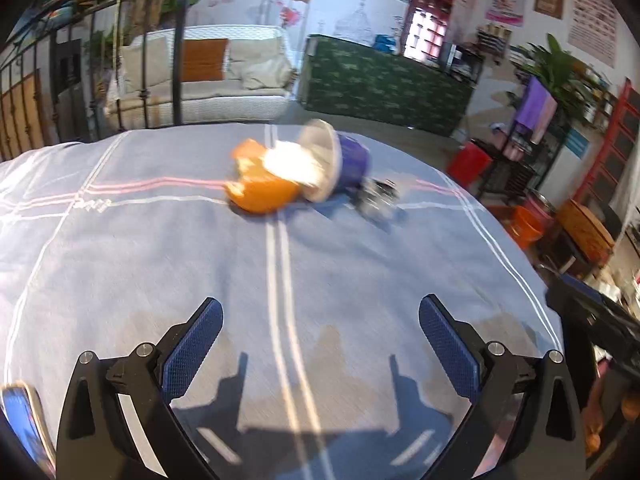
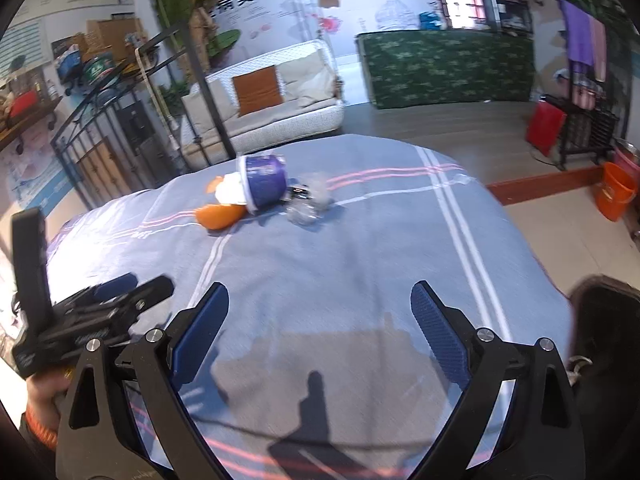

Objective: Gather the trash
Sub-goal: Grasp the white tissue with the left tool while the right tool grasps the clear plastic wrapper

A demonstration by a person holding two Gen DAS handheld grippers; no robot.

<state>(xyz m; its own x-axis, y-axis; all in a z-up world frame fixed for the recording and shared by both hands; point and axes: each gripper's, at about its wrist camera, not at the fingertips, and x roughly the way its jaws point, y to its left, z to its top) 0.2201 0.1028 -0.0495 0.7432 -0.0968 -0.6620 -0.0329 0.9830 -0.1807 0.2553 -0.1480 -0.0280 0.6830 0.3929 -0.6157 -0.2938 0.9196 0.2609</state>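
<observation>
Both the left gripper (image 1: 320, 332) and right gripper (image 2: 320, 320) hang spread, empty; the tipped purple cup (image 1: 352, 160) looks light and crushable, so pinch its rim.

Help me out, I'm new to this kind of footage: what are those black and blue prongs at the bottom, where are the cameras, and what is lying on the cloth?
Each picture comes from a camera on a hand-held gripper, looking forward along its two fingers. No robot arm: a person holds one tool in each hand. The left gripper and the right gripper are both open and hold nothing. In the right view the left gripper also shows from the side, low on the left.

Ahead lies a table under a blue cloth. On it sits a small pile of trash: an orange peel, a tipped purple cup with white paper at its mouth, and crumpled clear plastic beside it.
</observation>
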